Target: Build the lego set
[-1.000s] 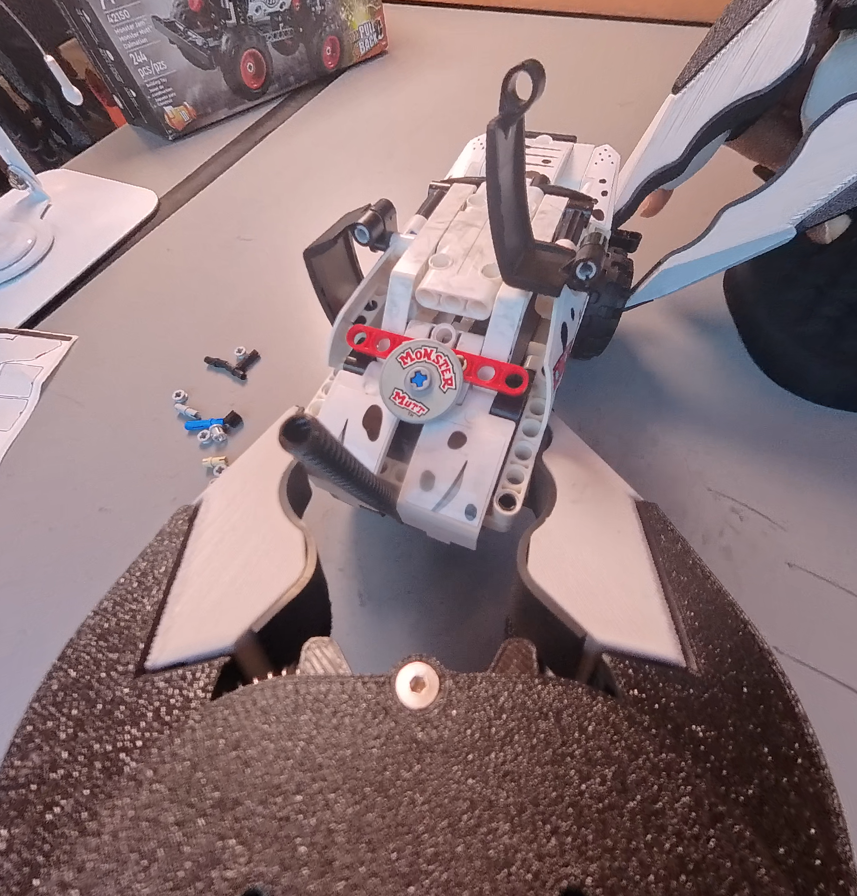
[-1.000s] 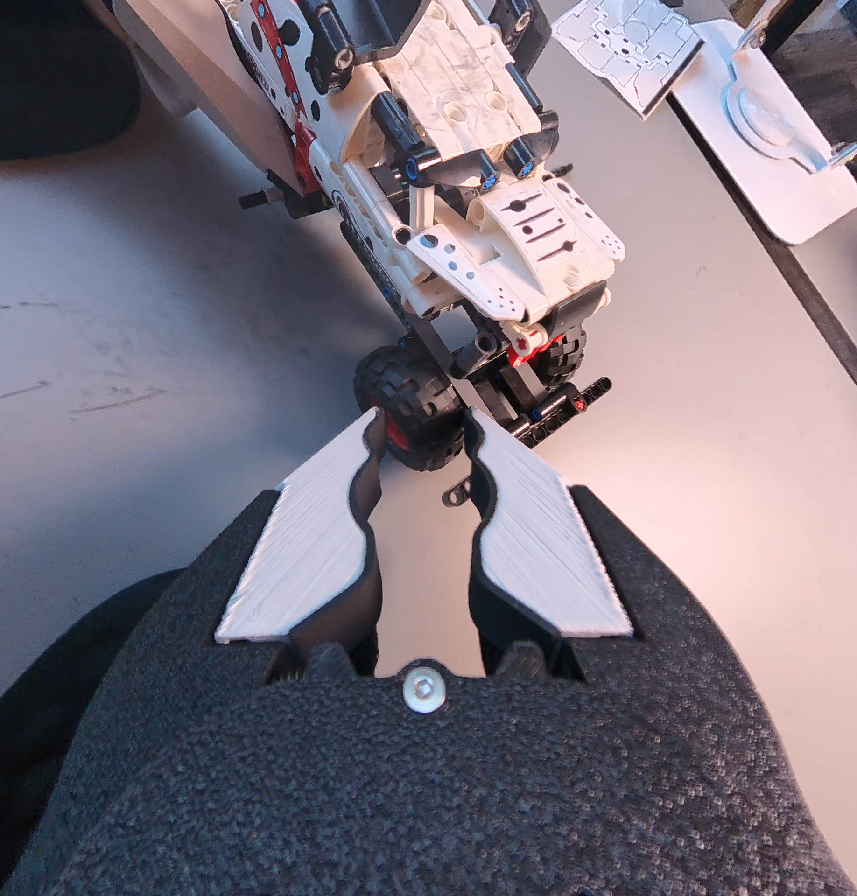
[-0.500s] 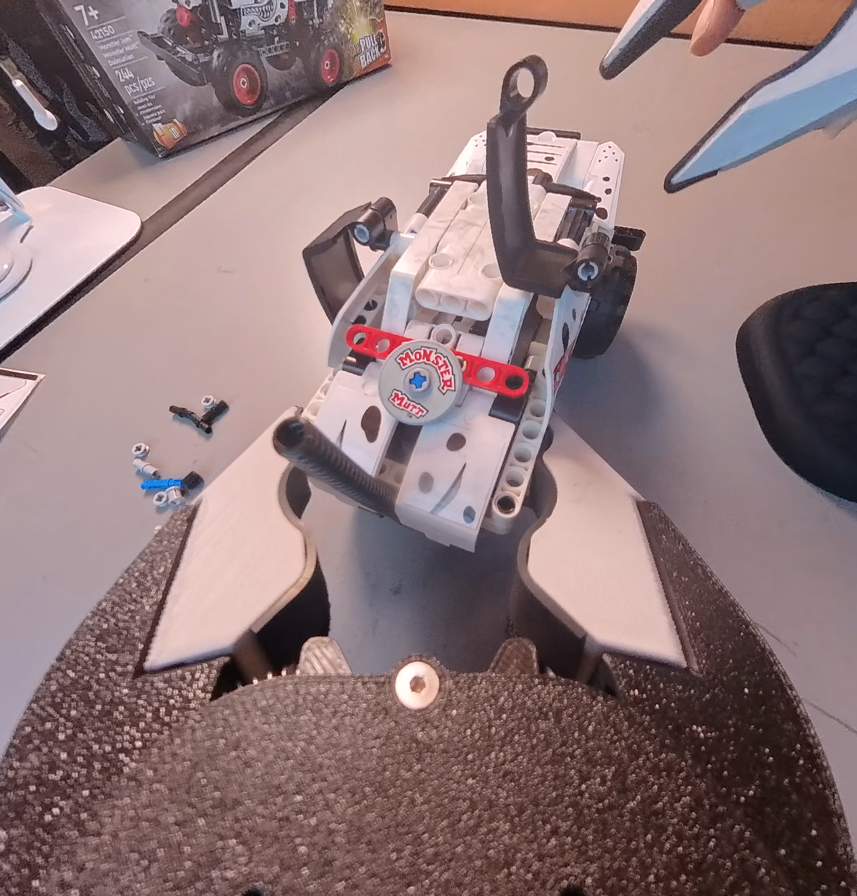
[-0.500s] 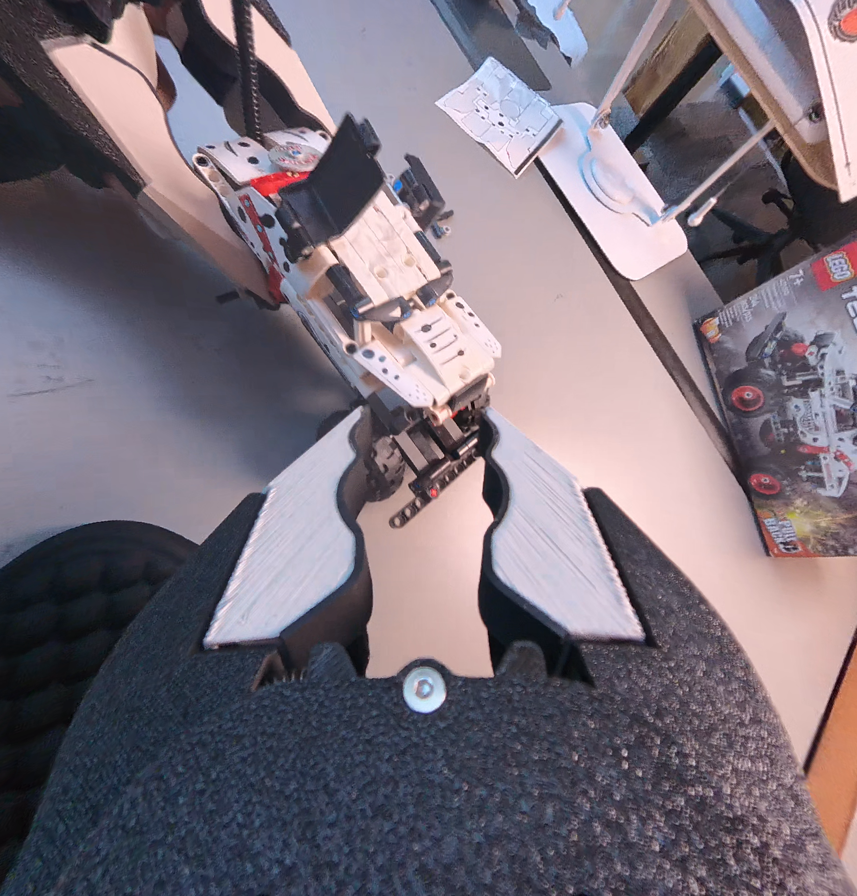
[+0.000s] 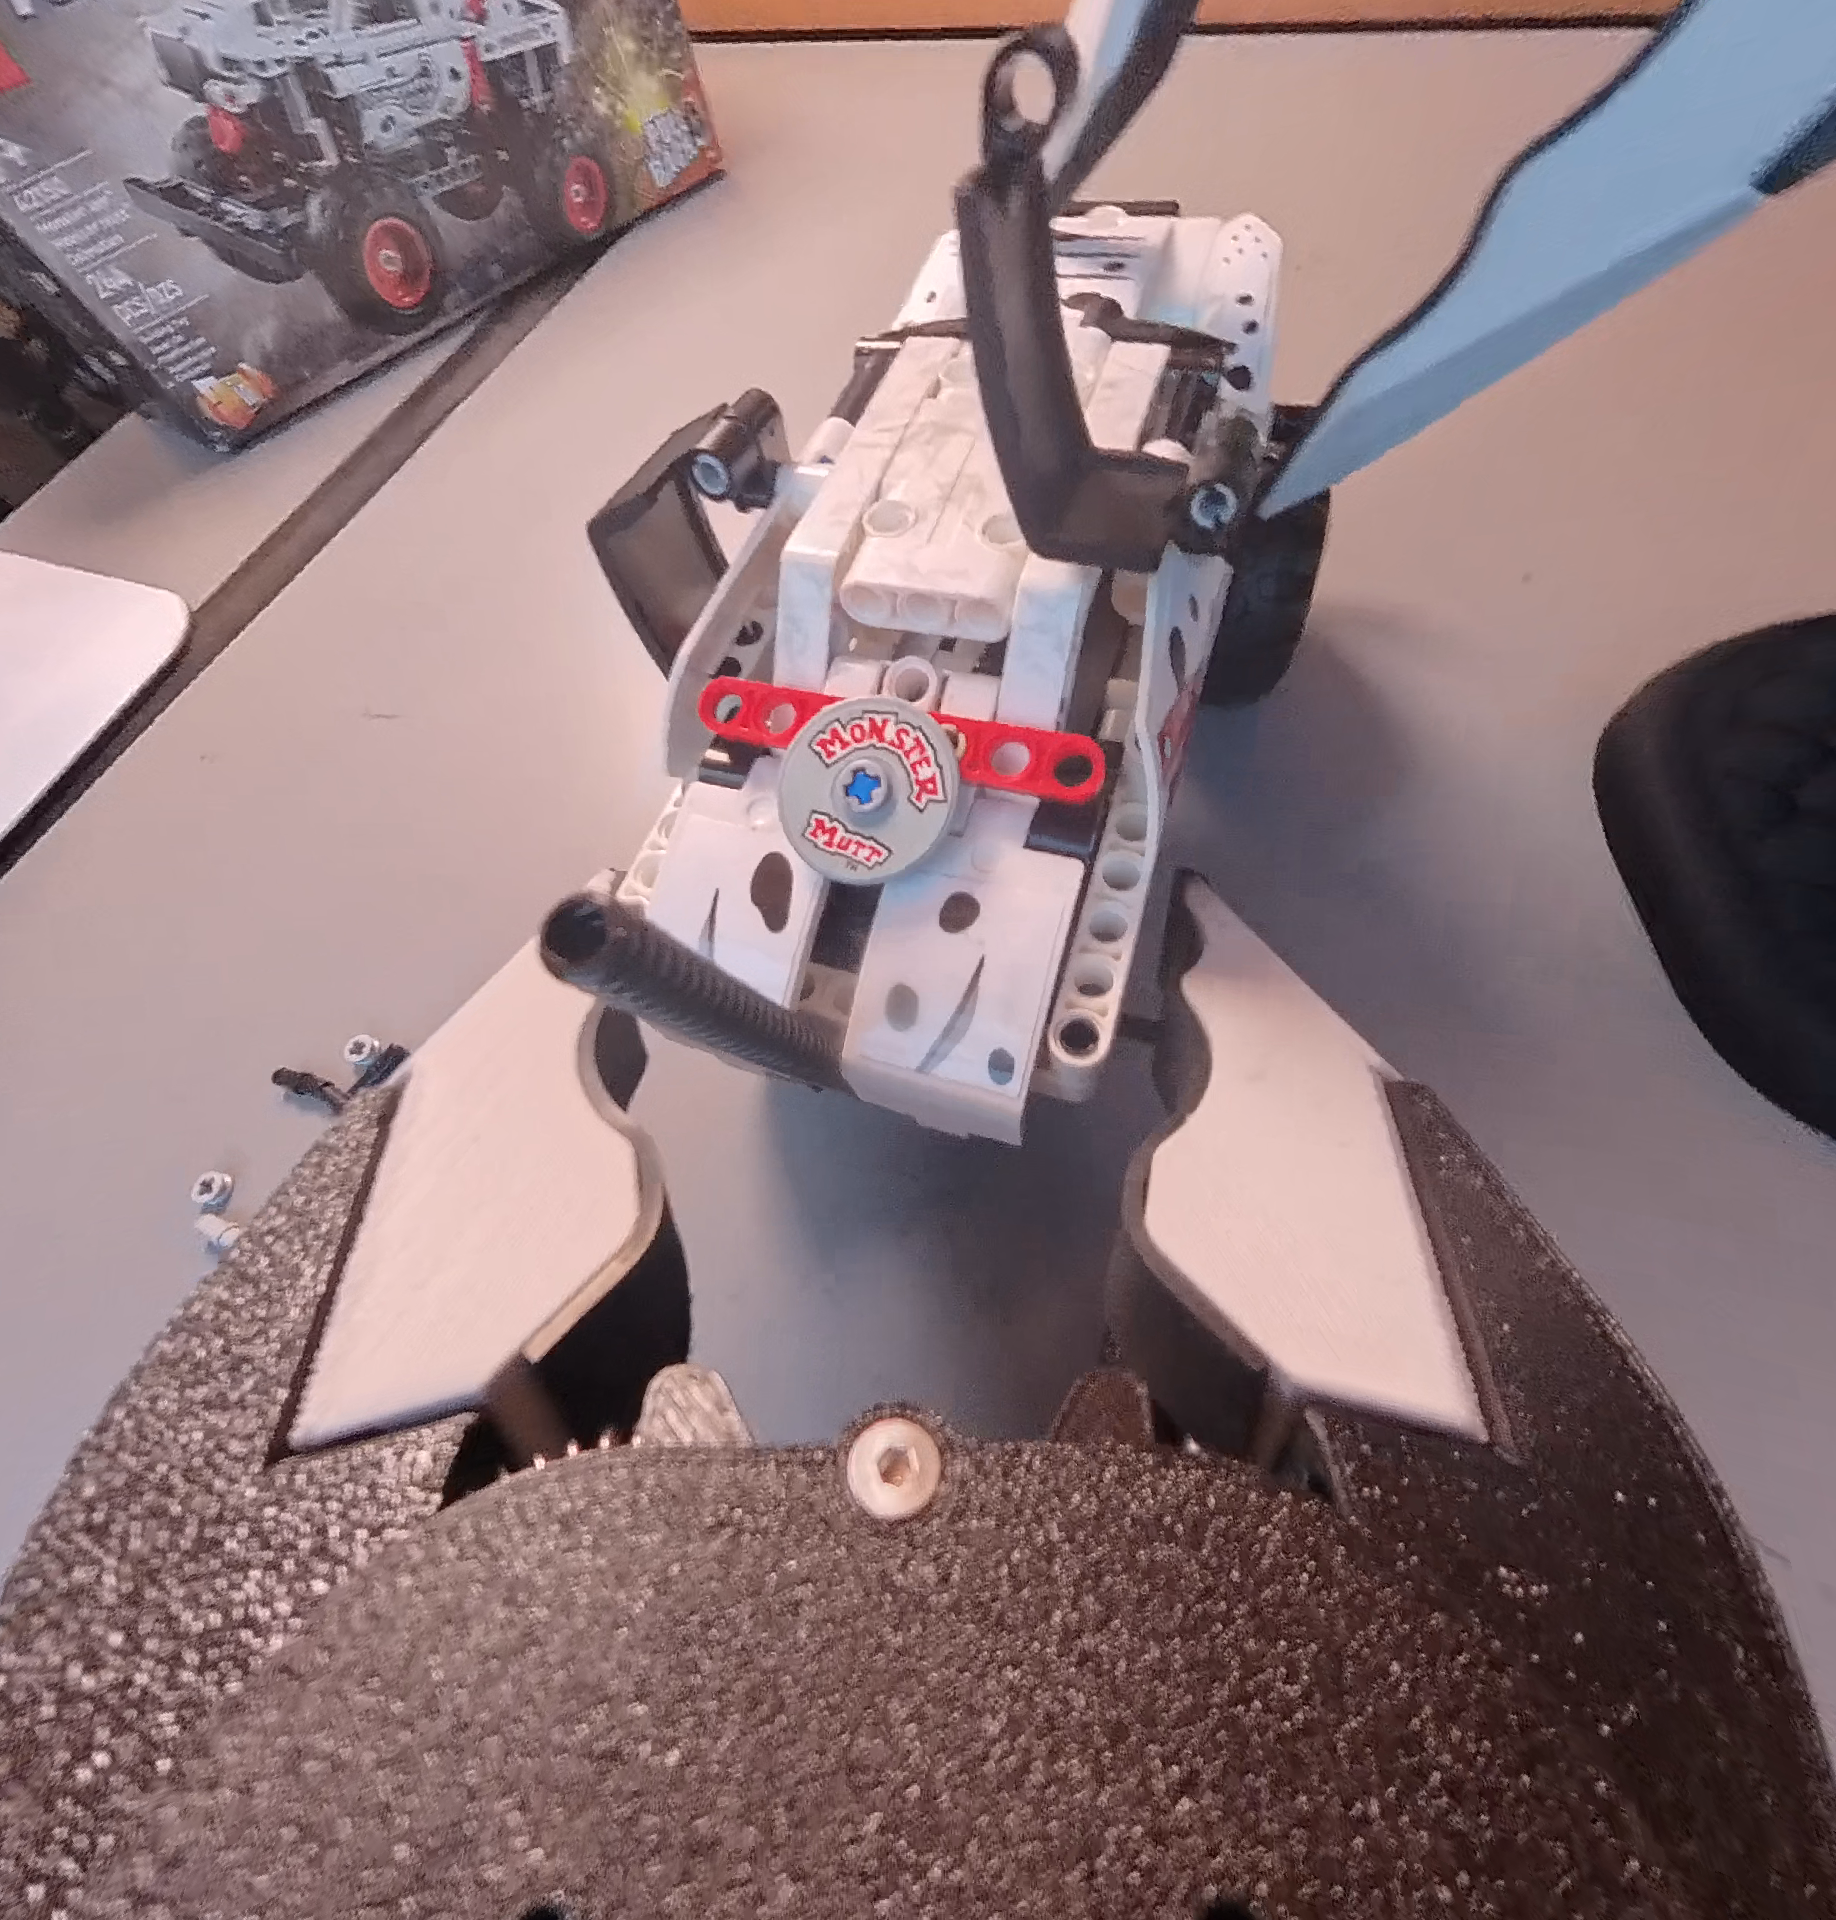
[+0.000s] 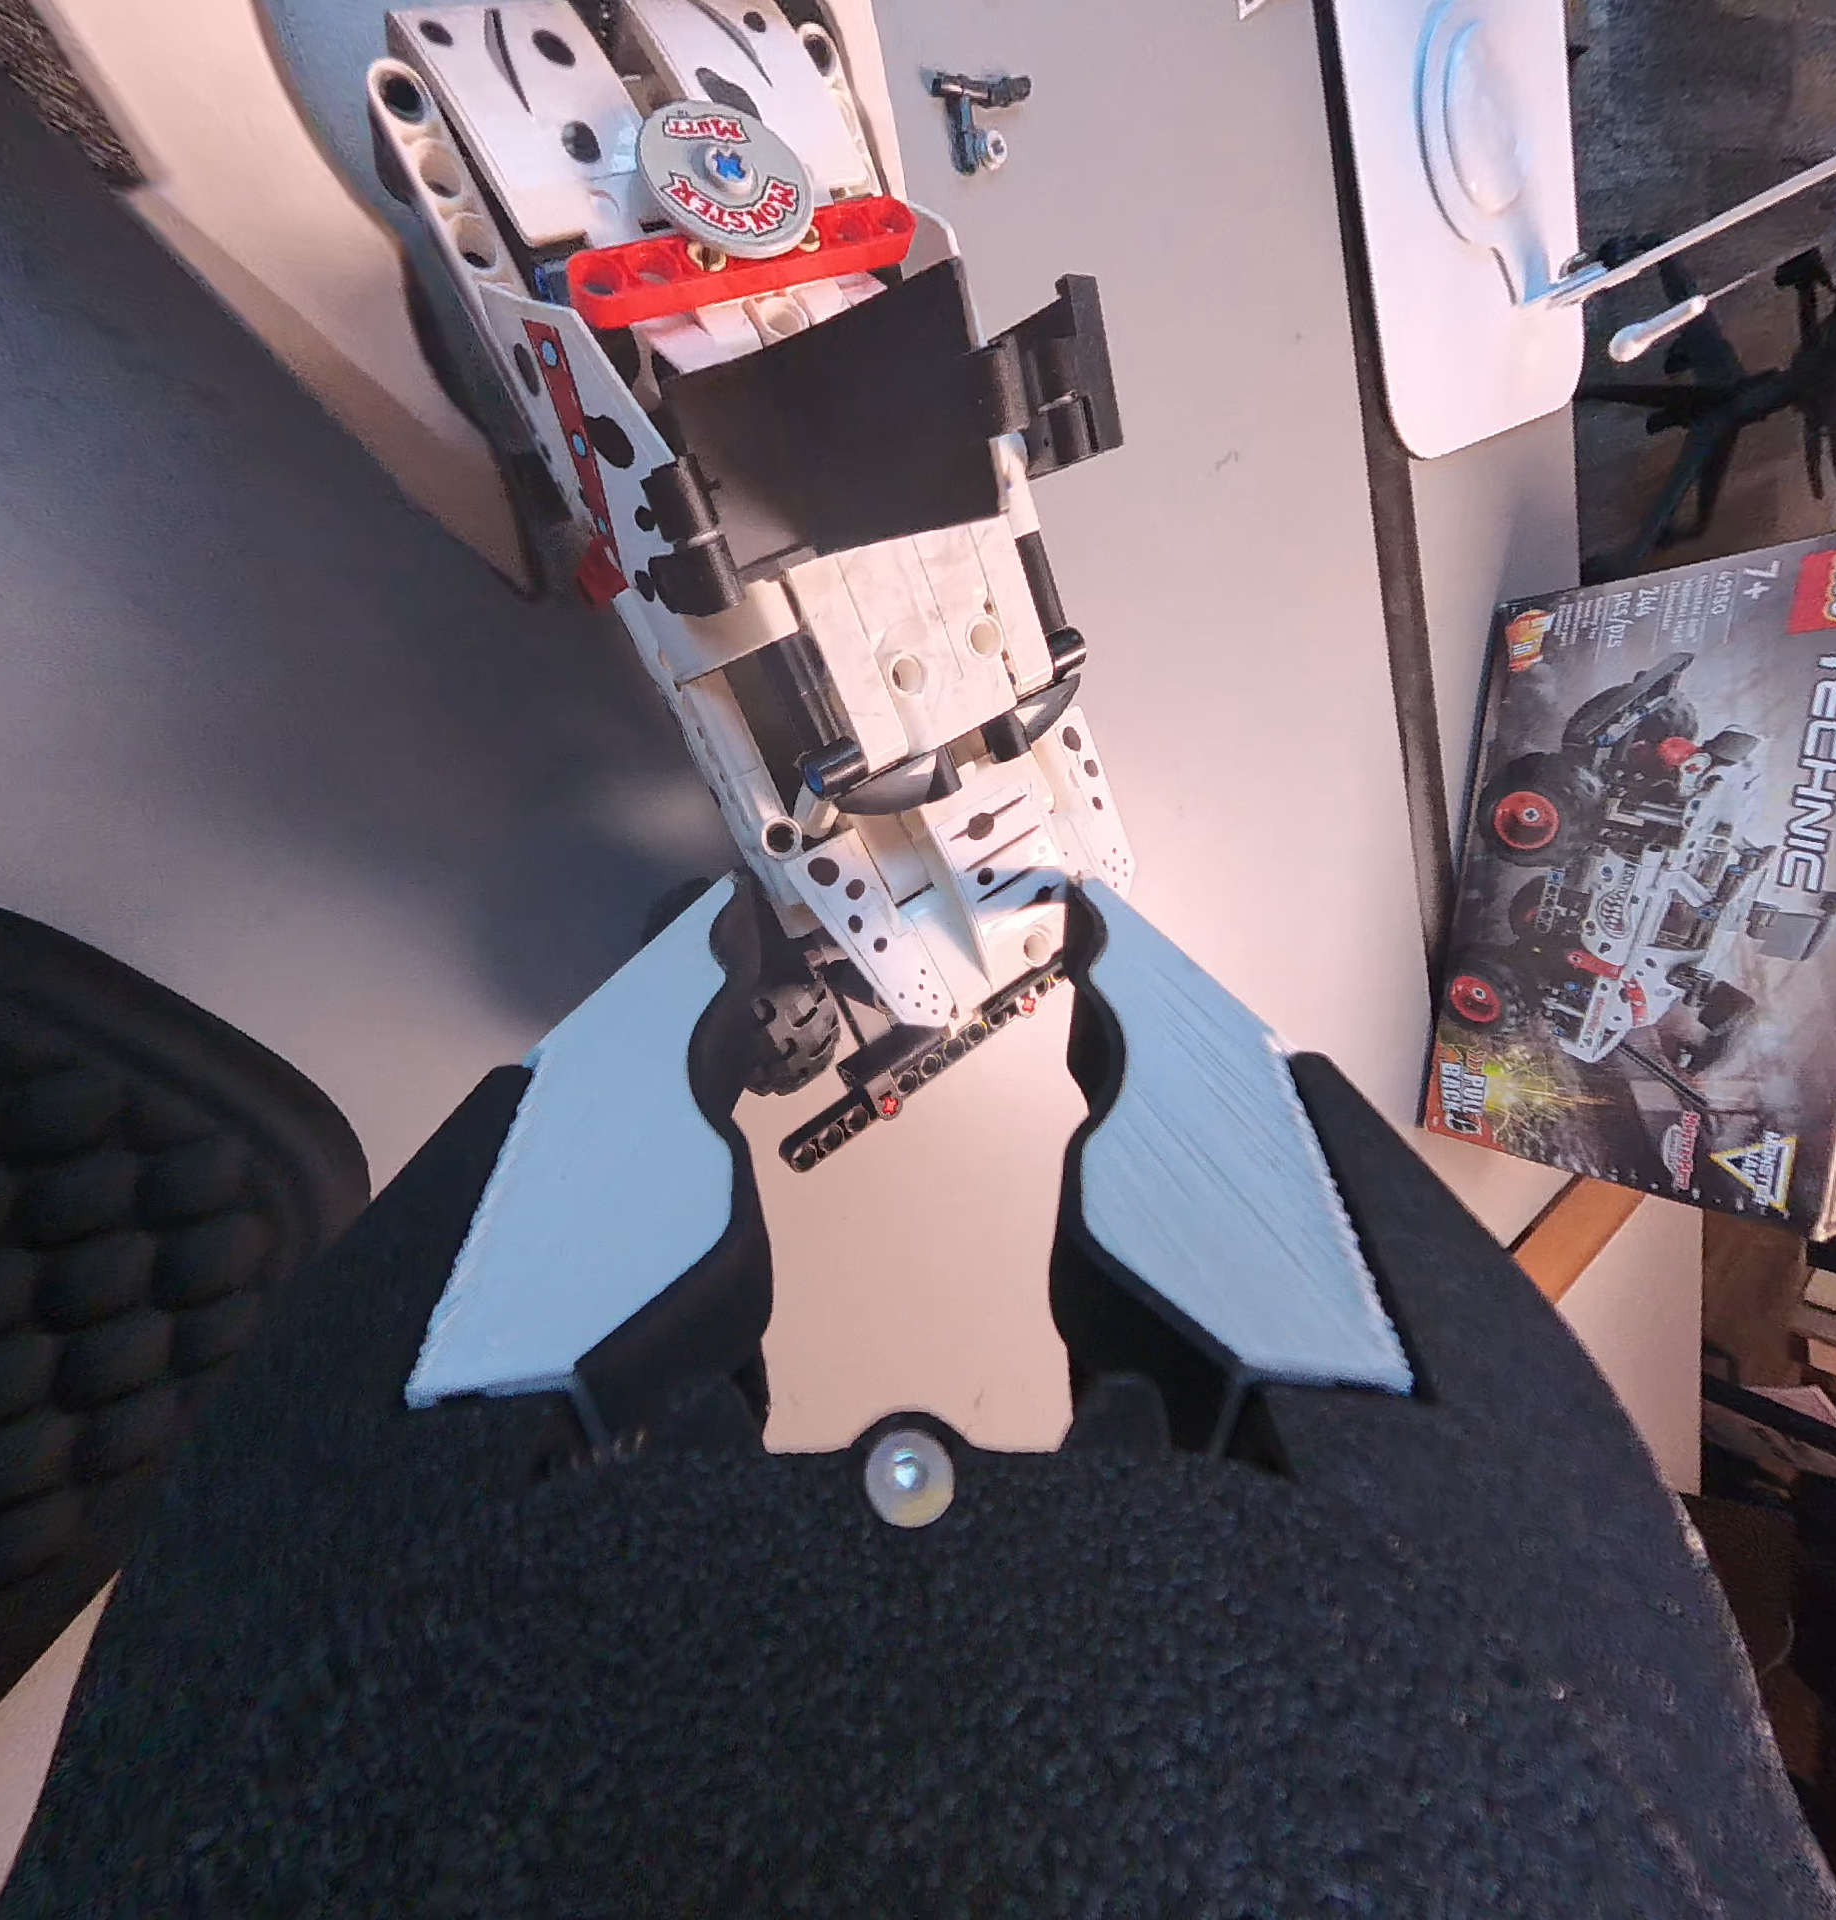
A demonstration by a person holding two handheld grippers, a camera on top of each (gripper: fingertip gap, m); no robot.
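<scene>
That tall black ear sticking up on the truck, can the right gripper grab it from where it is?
Probably yes. The right gripper is open and hangs right by the black ear on the truck, nothing between them. The left gripper holds the other end, clear of it.

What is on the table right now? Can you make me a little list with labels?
model: white spotted lego truck, partly built
left hand-held gripper: shut on the truck's rear end
right hand-held gripper: open, fingers either side of the truck's front
loose parts: small pins on the table, beside the left gripper
set box: lying at the table edge
</scene>
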